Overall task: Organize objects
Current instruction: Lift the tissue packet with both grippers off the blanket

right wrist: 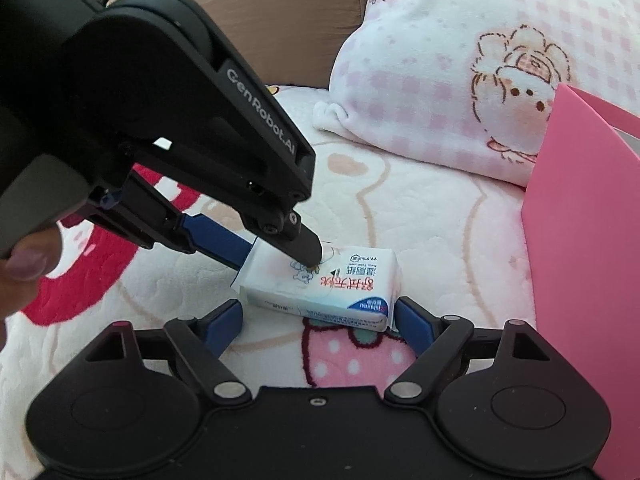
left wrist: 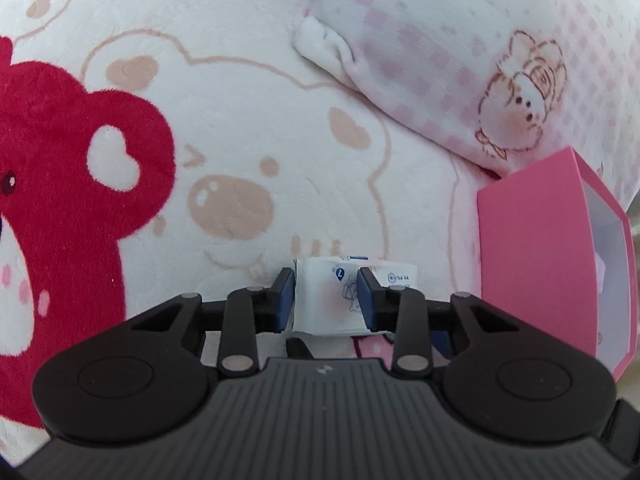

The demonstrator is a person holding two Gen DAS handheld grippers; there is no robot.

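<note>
Two grippers meet at one small white tissue pack (right wrist: 320, 284), which lies on a plush blanket (left wrist: 248, 92) printed with bears and, just under the pack, a pink strawberry. Nearest in the right wrist view, the right gripper (right wrist: 318, 320) stands with its blue-padded jaws spread wide; the pack sits just ahead of them, its near right corner close beside the right pad, though contact cannot be told, and the left pad is clear of it. The left gripper (left wrist: 326, 298) has its jaws closed on the narrow end of the pack, a blue pad pressed against each side, and in the right wrist view the same tool slants down from the upper left onto the pack's far end. A person's fingertips (right wrist: 24, 264) show at the left edge of that view, beneath the tool's black body. To the right of the pack, near but apart from it, stands a pink box (left wrist: 536, 256) with a pale inner face, upright on the blanket. Behind the box, farther back, rests a pink-checked pillow (right wrist: 452, 68) with a cartoon animal drawn on it, and beyond it a brown cushion (right wrist: 288, 24).
</note>
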